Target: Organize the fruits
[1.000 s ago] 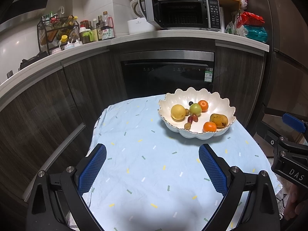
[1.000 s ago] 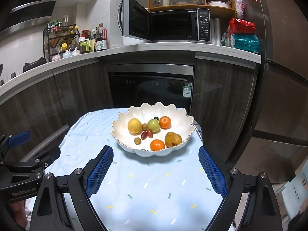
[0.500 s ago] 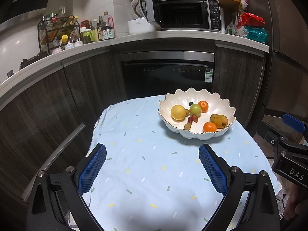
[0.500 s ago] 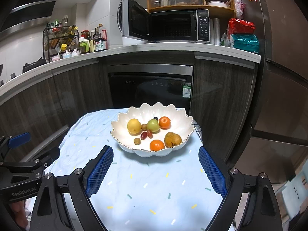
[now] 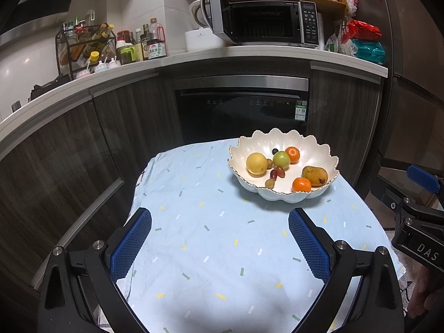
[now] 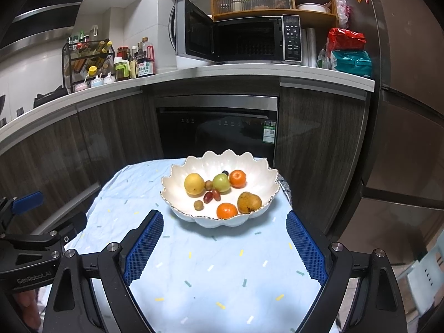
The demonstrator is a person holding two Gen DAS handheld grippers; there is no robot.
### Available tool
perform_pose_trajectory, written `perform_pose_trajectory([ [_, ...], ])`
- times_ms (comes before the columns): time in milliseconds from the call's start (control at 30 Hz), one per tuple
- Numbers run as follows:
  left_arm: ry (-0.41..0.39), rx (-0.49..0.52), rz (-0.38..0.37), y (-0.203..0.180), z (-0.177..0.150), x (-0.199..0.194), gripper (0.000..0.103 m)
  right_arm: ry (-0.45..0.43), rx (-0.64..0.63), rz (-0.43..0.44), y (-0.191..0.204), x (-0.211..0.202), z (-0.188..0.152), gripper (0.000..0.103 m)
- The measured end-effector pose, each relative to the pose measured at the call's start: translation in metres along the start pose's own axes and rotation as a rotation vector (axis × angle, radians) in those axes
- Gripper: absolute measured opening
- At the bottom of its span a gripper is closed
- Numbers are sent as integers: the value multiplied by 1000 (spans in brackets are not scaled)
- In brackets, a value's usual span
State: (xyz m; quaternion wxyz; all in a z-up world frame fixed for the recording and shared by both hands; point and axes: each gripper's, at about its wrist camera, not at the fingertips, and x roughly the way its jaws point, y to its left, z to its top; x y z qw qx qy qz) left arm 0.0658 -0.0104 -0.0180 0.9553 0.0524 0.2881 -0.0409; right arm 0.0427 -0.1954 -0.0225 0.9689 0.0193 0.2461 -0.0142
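Nothing had visibly moved since the earlier frames: both the left gripper and right gripper hung with fingers spread and empty over the near surface, all fruit already lay in the bowl at far right, so any reach needed a soft grip.

You are working in a home kitchen. A white counter curves over dark wood cabinets, with a built-in dishwasher set below it. On the counter you see a microwave with its door swung open, a rack of condiment bottles and snack bags. A steel fridge stands at your right.
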Motion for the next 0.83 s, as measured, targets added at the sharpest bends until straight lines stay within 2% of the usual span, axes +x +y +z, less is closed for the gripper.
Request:
perform_pose_trajectory([
  [833,8,-5,5,2,-3,6,101,22,1,-1,1,6,-4,91],
])
